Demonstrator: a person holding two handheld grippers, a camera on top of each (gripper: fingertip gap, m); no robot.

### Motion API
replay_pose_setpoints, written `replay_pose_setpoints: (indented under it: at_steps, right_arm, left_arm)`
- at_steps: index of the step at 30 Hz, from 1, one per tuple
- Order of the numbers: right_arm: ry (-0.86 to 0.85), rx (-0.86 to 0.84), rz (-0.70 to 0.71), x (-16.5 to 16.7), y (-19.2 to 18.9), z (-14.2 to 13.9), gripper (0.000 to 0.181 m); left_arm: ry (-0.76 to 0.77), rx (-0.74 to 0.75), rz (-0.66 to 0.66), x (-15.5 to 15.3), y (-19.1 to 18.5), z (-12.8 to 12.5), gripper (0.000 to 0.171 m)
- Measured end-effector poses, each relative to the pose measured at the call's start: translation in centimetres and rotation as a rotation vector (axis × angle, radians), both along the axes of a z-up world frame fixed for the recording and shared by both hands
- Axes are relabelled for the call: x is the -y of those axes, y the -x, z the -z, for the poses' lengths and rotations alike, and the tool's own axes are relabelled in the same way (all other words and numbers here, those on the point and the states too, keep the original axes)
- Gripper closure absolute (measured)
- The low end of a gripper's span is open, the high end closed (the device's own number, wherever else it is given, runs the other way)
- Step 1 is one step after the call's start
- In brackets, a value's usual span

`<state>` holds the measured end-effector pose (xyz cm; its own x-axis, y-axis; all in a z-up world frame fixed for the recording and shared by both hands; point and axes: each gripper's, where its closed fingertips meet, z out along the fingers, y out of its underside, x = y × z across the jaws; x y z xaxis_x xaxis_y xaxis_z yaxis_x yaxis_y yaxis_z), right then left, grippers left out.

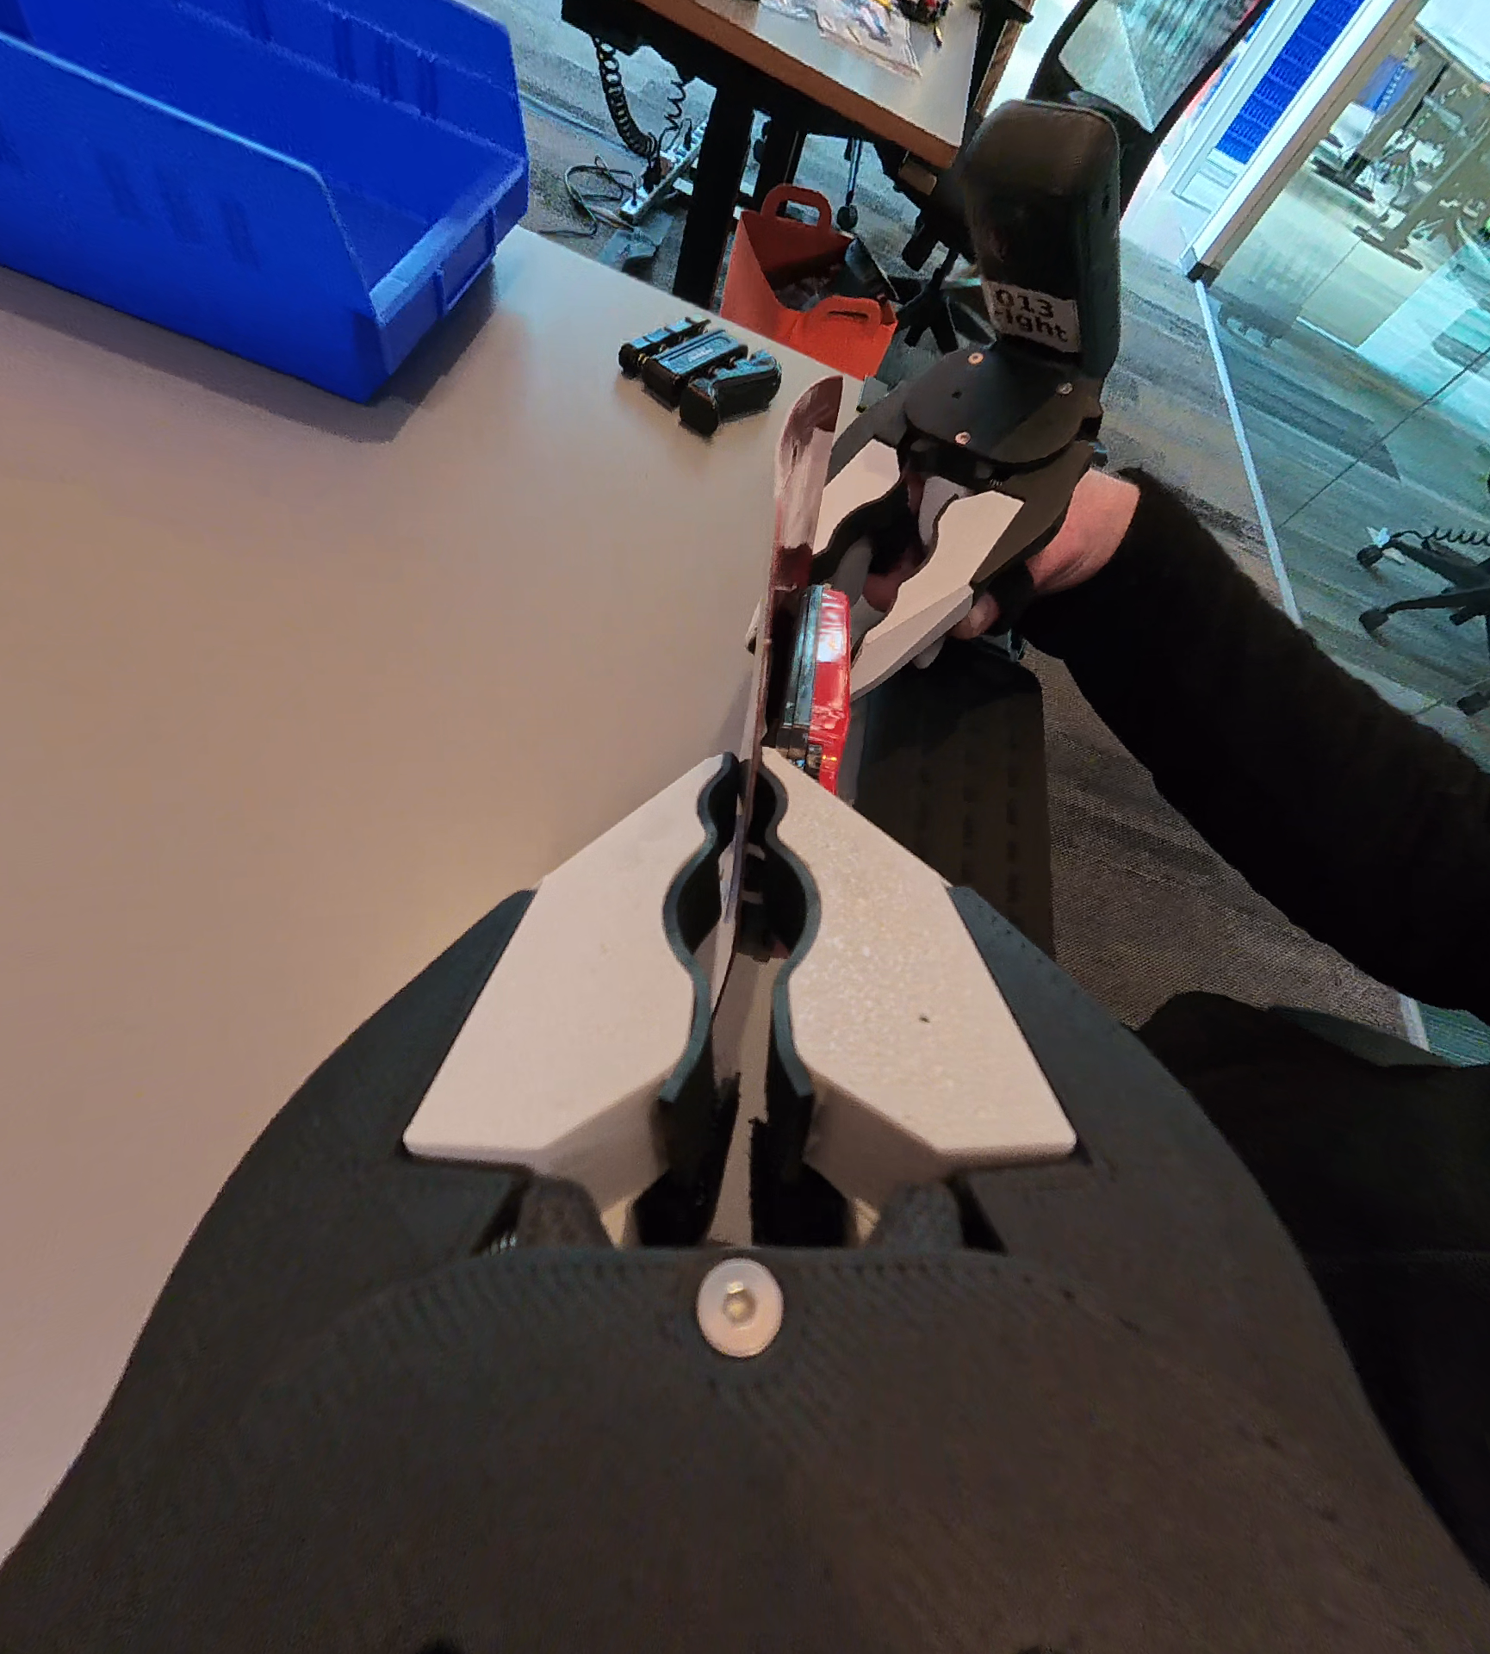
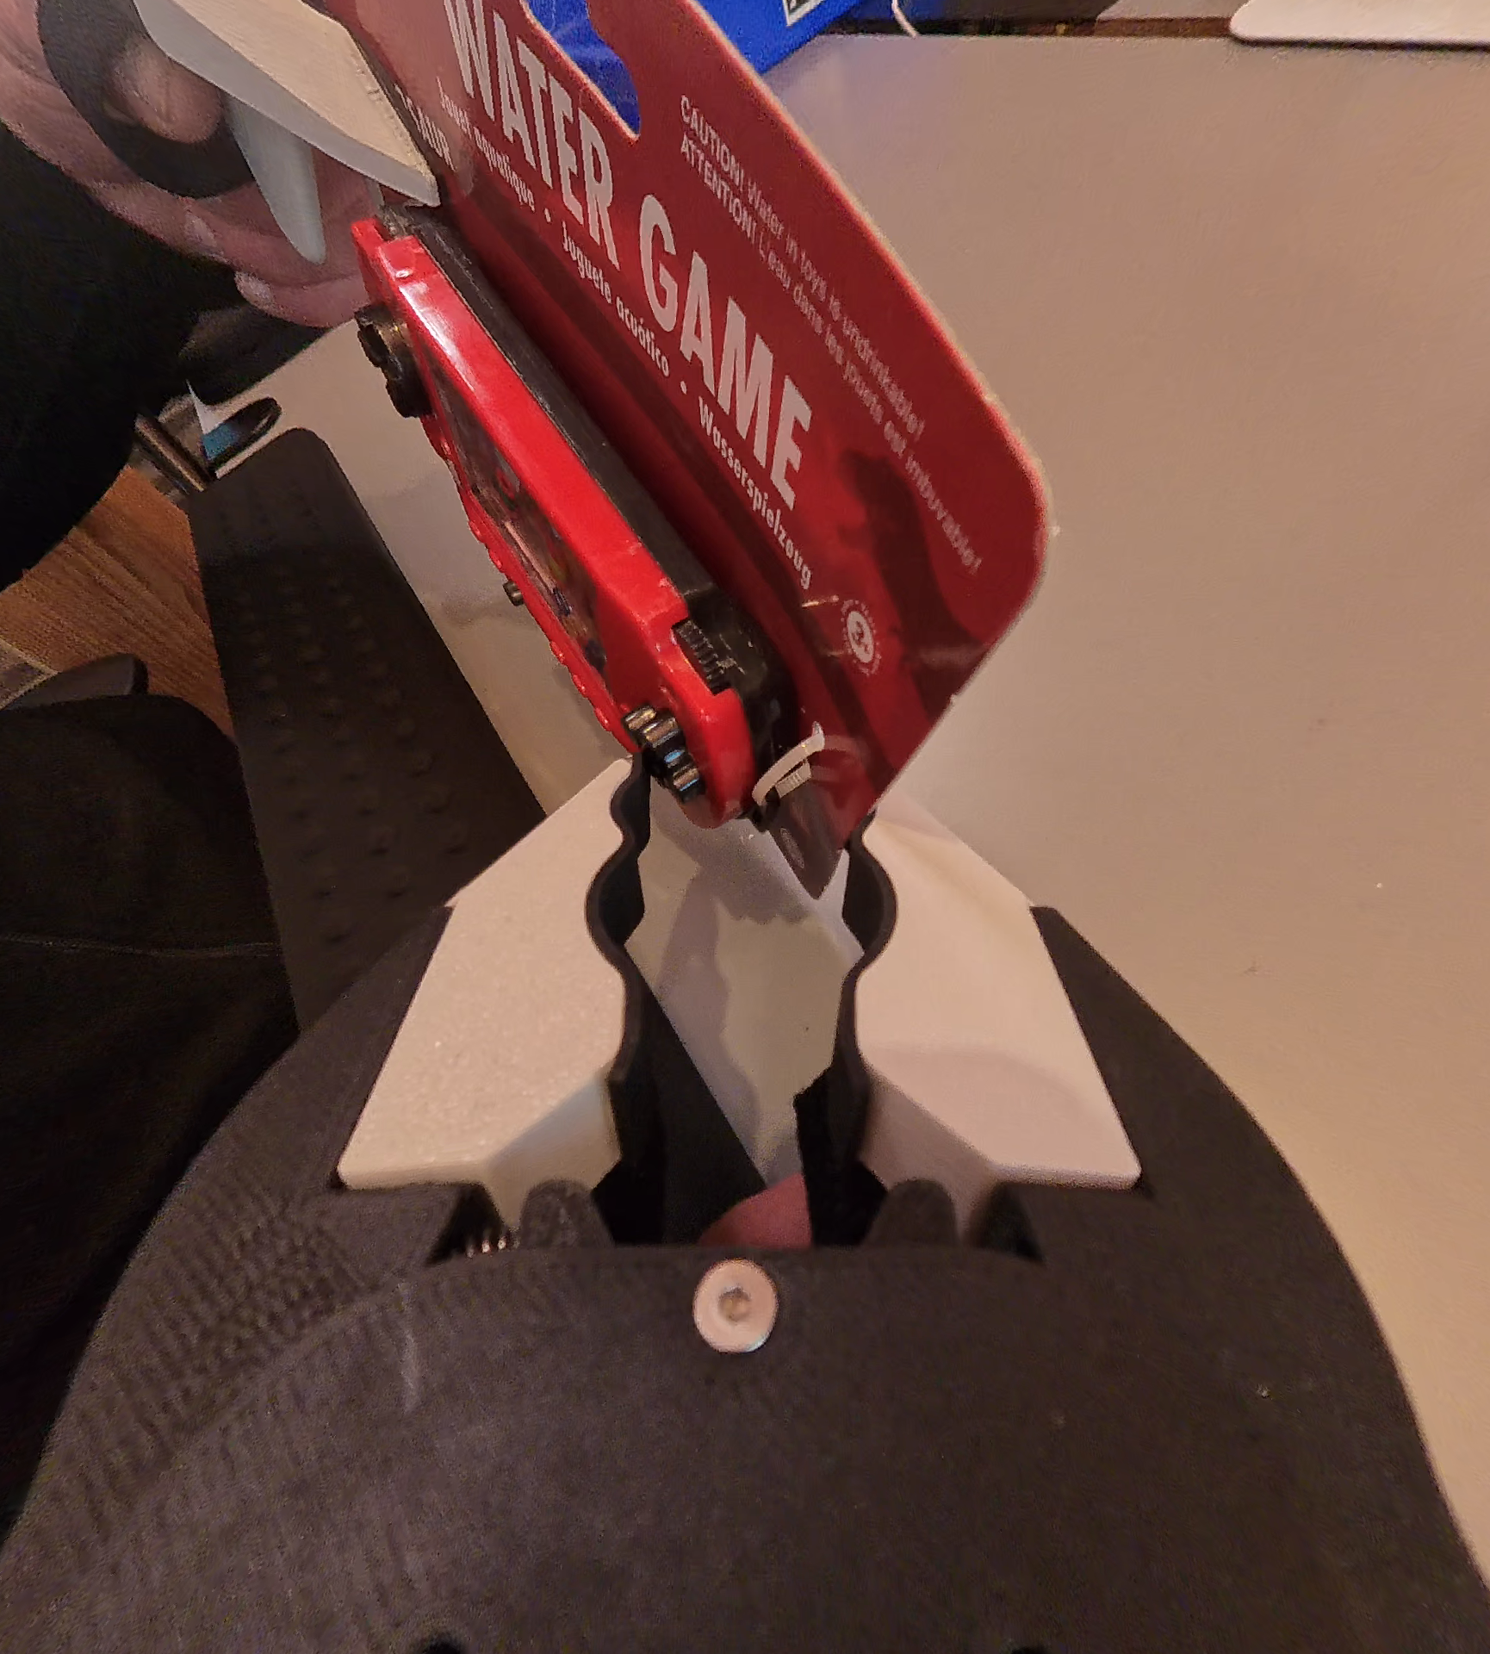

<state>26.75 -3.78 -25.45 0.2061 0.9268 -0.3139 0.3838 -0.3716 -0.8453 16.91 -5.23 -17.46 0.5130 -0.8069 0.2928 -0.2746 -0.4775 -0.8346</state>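
Both tools grip one thing between them: a toy pack (image 2: 813,358), a dark red backing card with a red plastic handheld toy (image 2: 562,537) fastened to its face by a thin white tie (image 2: 791,770). The pack is held in the air, on edge, above the right-hand edge of the bench (image 1: 276,716), not touching it.

The left tool (image 1: 750,779) is closed tight on the bare card, its two fingers pressed together with only the thin sheet between them. The right tool (image 2: 746,805) takes the opposite end. Its fingers stand part-way apart, one against the toy's black knobs, the other against the back of the card. They look closed on that thicker end, though the contact is hard to judge. A gloved hand (image 1: 1072,546) works the right tool.

The card looks thin and glossy, with rounded corners and pale print. The toy is a flat hard shell with small black buttons along its side.

On the far left of the bench sits a blue bin (image 1: 231,179). A cluster of small black parts (image 1: 706,376) lies near the far edge. Orange bags (image 1: 813,260) stand on the floor beyond.
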Motion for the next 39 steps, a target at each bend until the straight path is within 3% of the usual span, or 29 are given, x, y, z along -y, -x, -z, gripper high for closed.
replay_pose_setpoints:
  at_steps: [4, 8, 12, 15, 25, 39]
  right_arm:
    - [-0.001, -0.023, 0.021, -0.3, -0.8, -0.9, 0.141]
    - [0.052, 0.060, 0.033, -0.6, -1.4, 1.5, 0.139]
    - [0.035, 0.048, 0.041, -0.7, -1.6, 0.9, 0.140]
    - [0.052, 0.101, 0.041, -0.9, -1.7, 2.1, 0.141]
    - [0.056, 0.030, 0.053, -1.1, -2.6, 1.6, 0.142]
    - [0.047, 0.004, 0.061, -1.9, -3.3, 1.6, 0.143]
  left_arm:
    - [-0.007, -0.012, 0.015, -0.5, -1.0, -1.2, 0.171]
    - [0.012, -0.079, 0.013, -1.1, -1.9, 0.0, 0.171]
    - [0.001, -0.075, 0.012, -1.6, -2.6, -1.4, 0.171]
    - [0.023, -0.096, 0.010, -2.2, -2.8, -0.6, 0.171]
    - [0.007, -0.118, 0.014, -3.0, -4.4, -1.8, 0.171]
    - [0.040, -0.101, -0.018, -4.3, -3.8, 0.2, 0.171]
